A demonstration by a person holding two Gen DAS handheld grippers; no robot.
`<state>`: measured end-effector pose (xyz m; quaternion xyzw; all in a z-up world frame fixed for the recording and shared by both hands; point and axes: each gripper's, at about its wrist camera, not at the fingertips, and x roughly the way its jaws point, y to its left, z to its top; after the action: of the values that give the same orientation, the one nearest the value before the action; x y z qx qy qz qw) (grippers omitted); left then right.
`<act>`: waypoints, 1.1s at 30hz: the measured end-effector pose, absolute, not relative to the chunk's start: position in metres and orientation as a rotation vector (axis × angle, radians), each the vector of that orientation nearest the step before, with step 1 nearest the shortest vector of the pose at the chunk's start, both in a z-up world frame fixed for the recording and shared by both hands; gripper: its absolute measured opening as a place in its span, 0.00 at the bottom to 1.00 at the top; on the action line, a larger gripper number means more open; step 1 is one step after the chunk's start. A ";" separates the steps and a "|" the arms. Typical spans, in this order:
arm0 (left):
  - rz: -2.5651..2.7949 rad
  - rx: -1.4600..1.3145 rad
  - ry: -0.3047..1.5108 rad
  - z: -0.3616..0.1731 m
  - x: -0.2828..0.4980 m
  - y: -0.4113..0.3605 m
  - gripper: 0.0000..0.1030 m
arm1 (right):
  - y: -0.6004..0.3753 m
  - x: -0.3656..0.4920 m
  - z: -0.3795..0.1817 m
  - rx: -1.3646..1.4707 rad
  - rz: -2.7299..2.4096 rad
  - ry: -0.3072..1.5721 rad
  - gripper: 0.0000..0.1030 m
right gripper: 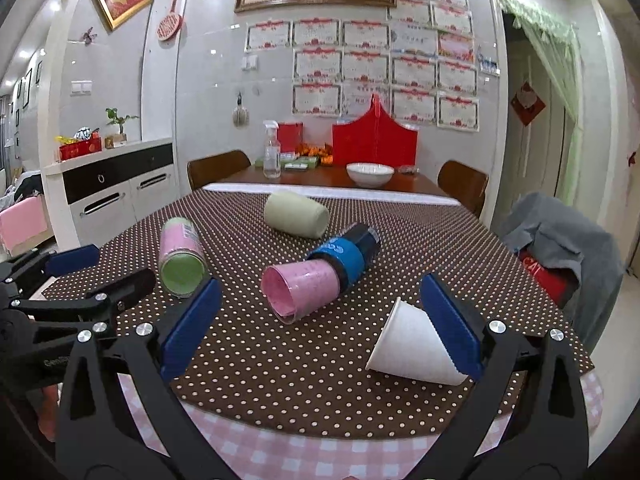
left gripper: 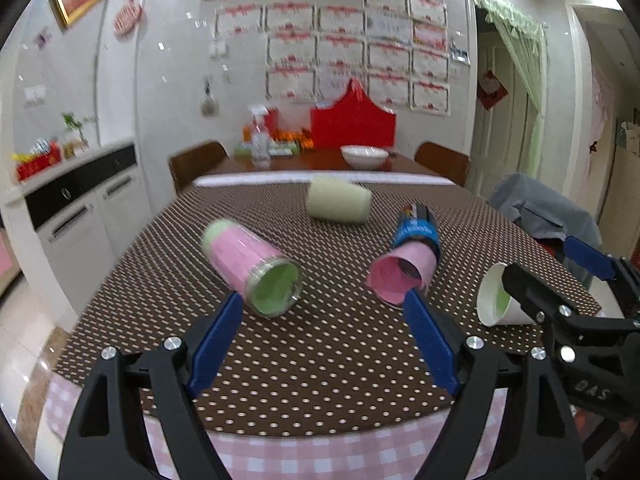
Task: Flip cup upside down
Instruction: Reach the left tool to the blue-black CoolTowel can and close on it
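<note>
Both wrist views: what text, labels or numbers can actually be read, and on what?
"DAS": on the black body of the right gripper, in the left wrist view.
"CAT", partly hidden: on the red item under the grey cloth.
Wall certificates: too small.
Blue cup label: unreadable.
Left gripper body lettering: too blurred.
</note>
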<state>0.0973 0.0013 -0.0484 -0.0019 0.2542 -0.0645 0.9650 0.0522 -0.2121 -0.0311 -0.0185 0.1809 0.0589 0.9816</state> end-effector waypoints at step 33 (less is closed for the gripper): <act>-0.424 0.092 1.033 -0.059 0.327 -0.158 0.79 | -0.359 0.205 -0.031 0.116 -0.057 0.596 0.94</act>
<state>0.3269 -0.1584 -0.0593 0.0436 0.4900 -0.2013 0.8471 0.2046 -0.3591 -0.0311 0.0570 0.2935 -0.0281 0.9538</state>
